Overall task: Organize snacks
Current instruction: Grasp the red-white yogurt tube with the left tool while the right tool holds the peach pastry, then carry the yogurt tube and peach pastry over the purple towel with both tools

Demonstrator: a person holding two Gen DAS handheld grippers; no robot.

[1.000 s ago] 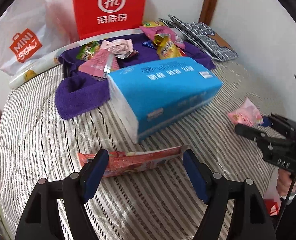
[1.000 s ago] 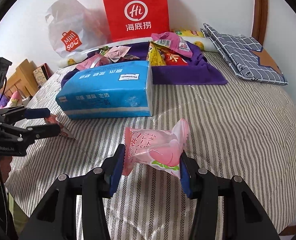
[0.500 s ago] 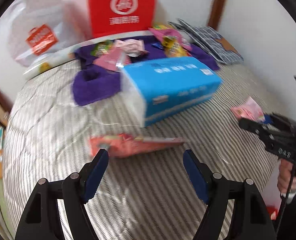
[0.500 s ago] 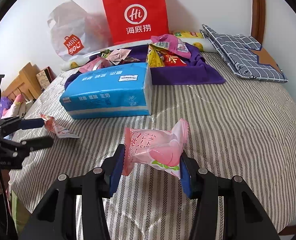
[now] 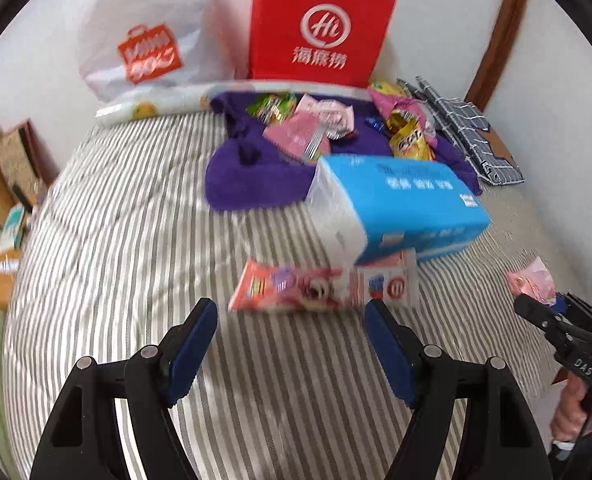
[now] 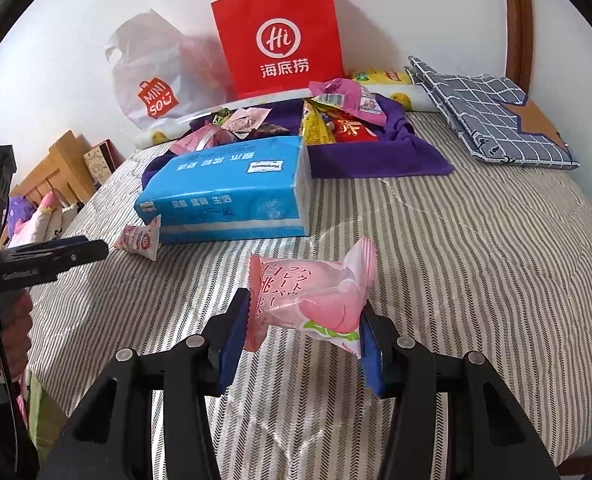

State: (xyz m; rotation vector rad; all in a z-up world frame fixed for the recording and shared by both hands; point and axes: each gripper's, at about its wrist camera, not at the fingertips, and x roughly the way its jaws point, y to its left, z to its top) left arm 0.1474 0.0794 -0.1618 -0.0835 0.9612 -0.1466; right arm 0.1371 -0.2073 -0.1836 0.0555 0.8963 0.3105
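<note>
My right gripper (image 6: 302, 322) is shut on a pink peach snack packet (image 6: 310, 298), held above the striped bed. My left gripper (image 5: 291, 320) stands open with nothing between its fingers, just in front of a long pink-red snack packet (image 5: 324, 286) that lies flat on the bedspread against the blue tissue pack (image 5: 400, 208). The same long packet (image 6: 139, 240) shows in the right wrist view beside my left gripper's fingers (image 6: 55, 254). Several snacks (image 5: 316, 128) lie piled on a purple cloth (image 5: 251, 184) at the back.
A red paper bag (image 6: 279, 36) and a white plastic bag (image 6: 151, 76) lean on the wall behind the pile. A folded checked cloth (image 6: 488, 116) lies at the back right. Wooden furniture (image 6: 55, 168) stands off the bed's left edge.
My left gripper has pulled back from the long packet and rolled, so the packet now lies beyond its fingertips. The right gripper holds still with the peach packet.
</note>
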